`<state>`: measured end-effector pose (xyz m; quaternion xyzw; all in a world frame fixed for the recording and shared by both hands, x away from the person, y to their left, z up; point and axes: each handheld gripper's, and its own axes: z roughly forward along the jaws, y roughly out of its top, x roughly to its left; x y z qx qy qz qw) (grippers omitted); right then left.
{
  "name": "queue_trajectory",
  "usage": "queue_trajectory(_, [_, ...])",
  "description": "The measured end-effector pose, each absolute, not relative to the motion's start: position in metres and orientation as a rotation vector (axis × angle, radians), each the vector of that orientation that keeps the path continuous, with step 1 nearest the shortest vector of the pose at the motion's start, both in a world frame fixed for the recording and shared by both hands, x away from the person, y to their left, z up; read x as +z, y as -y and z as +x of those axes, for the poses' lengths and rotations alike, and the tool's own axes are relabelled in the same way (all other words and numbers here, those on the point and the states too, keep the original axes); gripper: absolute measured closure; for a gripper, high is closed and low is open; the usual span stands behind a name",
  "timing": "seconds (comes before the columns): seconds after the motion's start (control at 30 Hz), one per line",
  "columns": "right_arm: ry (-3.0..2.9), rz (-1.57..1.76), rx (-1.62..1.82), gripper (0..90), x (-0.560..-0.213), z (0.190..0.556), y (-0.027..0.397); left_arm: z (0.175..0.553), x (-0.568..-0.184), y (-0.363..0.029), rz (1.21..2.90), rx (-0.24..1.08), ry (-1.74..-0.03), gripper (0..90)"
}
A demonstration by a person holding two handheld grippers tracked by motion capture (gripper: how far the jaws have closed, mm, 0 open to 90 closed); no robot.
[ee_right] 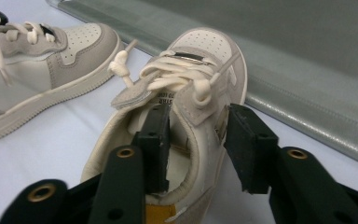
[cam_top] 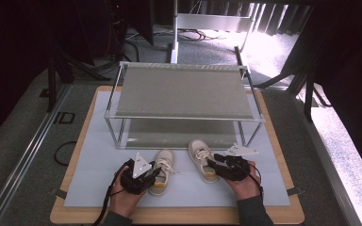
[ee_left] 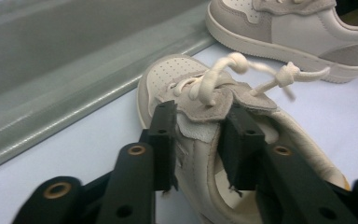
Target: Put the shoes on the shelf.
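The left gripper point(ee_left: 198, 140) clamps the side wall of the left sneaker point(cam_top: 161, 172); the right gripper point(ee_right: 198, 140) straddles the wall of the right sneaker point(cam_top: 202, 160), one jaw inside and the outer jaw apparently not yet pressing. Both shoes sit near the mat's front. Squeeze each collar firmly before lifting toward the two-tier rack point(cam_top: 184, 117) beyond.

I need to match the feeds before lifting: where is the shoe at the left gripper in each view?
High view: left shoe lies low centre, the left one of the pair.
Left gripper view: left shoe in the centre, its side wall between the left gripper's fingers.
Right gripper view: left shoe at upper left, side on.
Shared landmark: the rack's grey lower shelf, beyond the toes.
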<state>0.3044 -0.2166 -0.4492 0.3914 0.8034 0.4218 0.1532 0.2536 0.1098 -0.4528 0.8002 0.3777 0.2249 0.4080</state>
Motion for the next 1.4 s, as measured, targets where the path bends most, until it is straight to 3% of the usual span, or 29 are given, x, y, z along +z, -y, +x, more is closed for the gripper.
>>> queue_trajectory(0.27, [-2.261, 1.172, 1.181, 72.1, -0.447, 0.298, 0.215, 0.249, -0.451, -0.102, 1.97, 0.641, -1.007, 78.2])
queue_trajectory(0.53, [-2.228, 1.192, 1.188, 78.1, -0.444, 0.284, 0.205, 0.248, -0.451, -0.09, 1.957, 0.691, -0.996, 80.9])
queue_trajectory(0.83, [-2.257, 1.162, 1.134, 77.3, -0.446, 0.264, 0.183, 0.241, -0.456, -0.069, 1.969, 0.701, -0.964, 78.1])
queue_trajectory(1.4, [-2.275, 1.198, 1.255, 73.2, -0.447, 0.252, 0.175, 0.236, -0.457, -0.073, 1.966, 0.67, -0.926, 78.8])
